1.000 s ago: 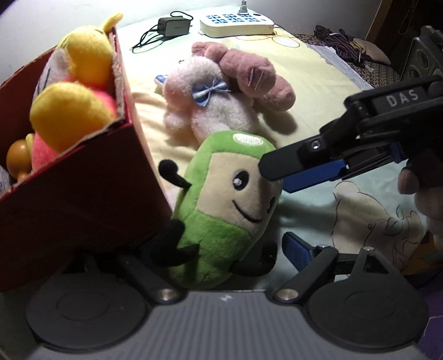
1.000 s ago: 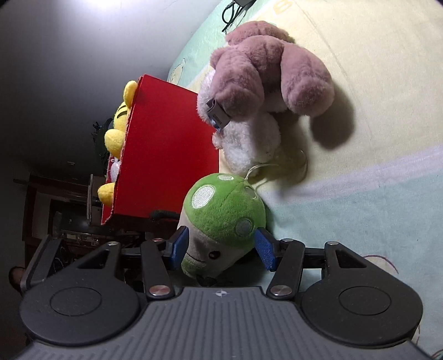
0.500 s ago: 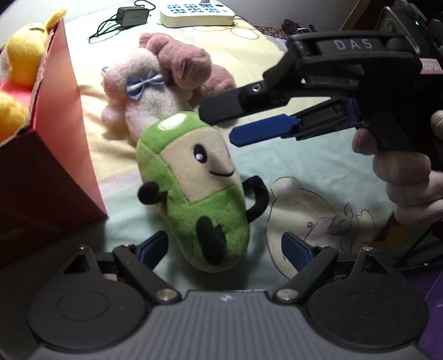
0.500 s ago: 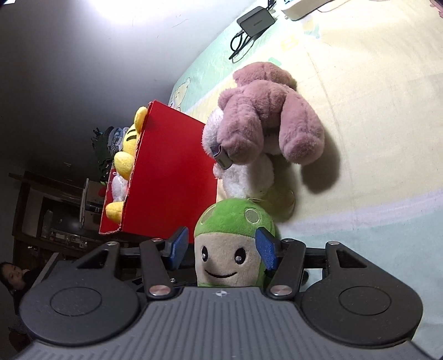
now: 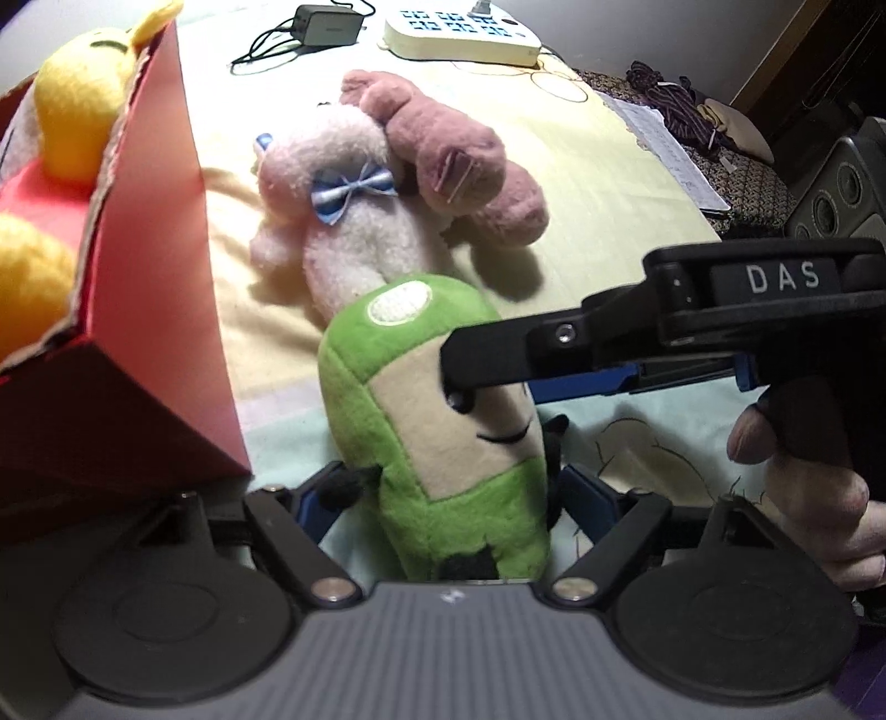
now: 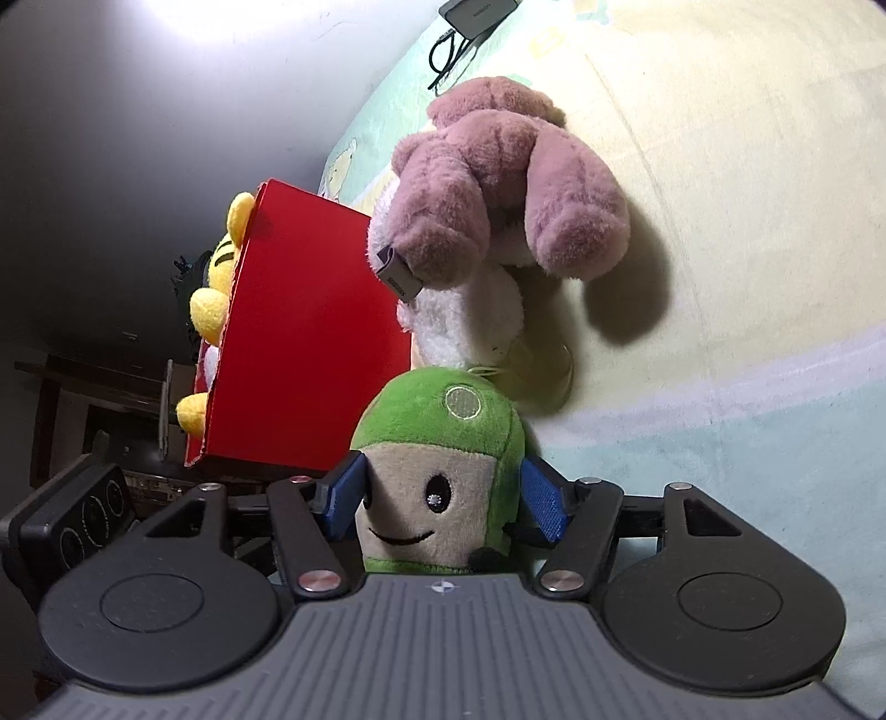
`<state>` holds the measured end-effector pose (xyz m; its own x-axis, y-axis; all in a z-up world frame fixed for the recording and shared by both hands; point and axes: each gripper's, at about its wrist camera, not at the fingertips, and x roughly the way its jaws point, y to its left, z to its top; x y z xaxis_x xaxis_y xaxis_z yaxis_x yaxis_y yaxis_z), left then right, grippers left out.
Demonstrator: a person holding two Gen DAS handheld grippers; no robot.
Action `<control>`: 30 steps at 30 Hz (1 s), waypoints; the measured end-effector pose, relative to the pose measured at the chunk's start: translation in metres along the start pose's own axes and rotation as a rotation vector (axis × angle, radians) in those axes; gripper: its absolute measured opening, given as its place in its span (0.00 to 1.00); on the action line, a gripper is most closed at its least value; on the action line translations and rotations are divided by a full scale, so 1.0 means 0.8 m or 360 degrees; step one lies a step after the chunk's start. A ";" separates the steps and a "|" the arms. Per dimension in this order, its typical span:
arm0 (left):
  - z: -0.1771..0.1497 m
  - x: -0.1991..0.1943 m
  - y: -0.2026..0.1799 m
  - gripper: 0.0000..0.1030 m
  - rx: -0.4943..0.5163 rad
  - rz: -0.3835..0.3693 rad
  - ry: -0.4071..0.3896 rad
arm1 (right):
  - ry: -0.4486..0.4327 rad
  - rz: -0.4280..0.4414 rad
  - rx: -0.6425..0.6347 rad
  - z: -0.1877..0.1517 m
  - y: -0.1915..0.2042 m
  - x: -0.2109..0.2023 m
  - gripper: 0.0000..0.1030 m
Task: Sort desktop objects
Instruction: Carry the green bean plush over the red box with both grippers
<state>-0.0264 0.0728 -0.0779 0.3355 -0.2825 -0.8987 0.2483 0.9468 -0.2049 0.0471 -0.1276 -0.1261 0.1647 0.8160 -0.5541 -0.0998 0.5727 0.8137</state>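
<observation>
Both grippers, left [image 5: 451,498] and right [image 6: 446,498], pinch the green plush [image 5: 437,410] (smiling).

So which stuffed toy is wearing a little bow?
The pale pink plush, lying on the sheet beside the red box, wears a blue striped bow. The green plush between the grippers and the yellow plush in the box show none.

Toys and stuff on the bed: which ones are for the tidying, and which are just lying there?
For the job: green plush toy, pink plush rabbit, red box, yellow plush toys.

Just lying about: white power strip, black charger.
</observation>
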 end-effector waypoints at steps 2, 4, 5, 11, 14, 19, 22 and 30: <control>0.003 0.005 -0.004 0.78 0.0007 0.0018 0.0016 | 0.0009 0.0037 0.0073 -0.001 -0.007 0.004 0.62; 0.004 0.006 -0.010 0.78 0.0035 0.0050 0.0011 | 0.0001 0.0045 0.0096 -0.001 -0.009 0.002 0.60; 0.004 0.006 -0.013 0.78 0.0051 0.0061 0.0008 | -0.0001 0.0051 0.0116 -0.002 -0.011 0.001 0.60; 0.001 -0.006 -0.030 0.77 0.0149 0.0037 -0.0032 | -0.0040 0.0057 0.0132 -0.011 -0.008 -0.024 0.58; 0.003 -0.017 -0.045 0.77 0.0227 0.0011 -0.0078 | -0.0100 0.0048 0.0135 -0.016 0.000 -0.044 0.58; 0.011 -0.047 -0.063 0.77 0.0343 -0.0038 -0.0203 | -0.0262 0.0045 0.0082 -0.024 0.024 -0.084 0.58; 0.016 -0.071 -0.065 0.77 0.0372 -0.0066 -0.0292 | -0.0365 0.0038 -0.0001 -0.027 0.050 -0.100 0.58; 0.022 -0.150 -0.031 0.77 0.0386 -0.0039 -0.0597 | -0.0547 0.0092 -0.0277 -0.022 0.137 -0.103 0.58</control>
<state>-0.0567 0.0803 0.0416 0.6222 -0.3833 -0.6827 0.4514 0.8880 -0.0872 0.0053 -0.1306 0.0058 0.4704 0.7902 -0.3928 -0.2787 0.5554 0.7835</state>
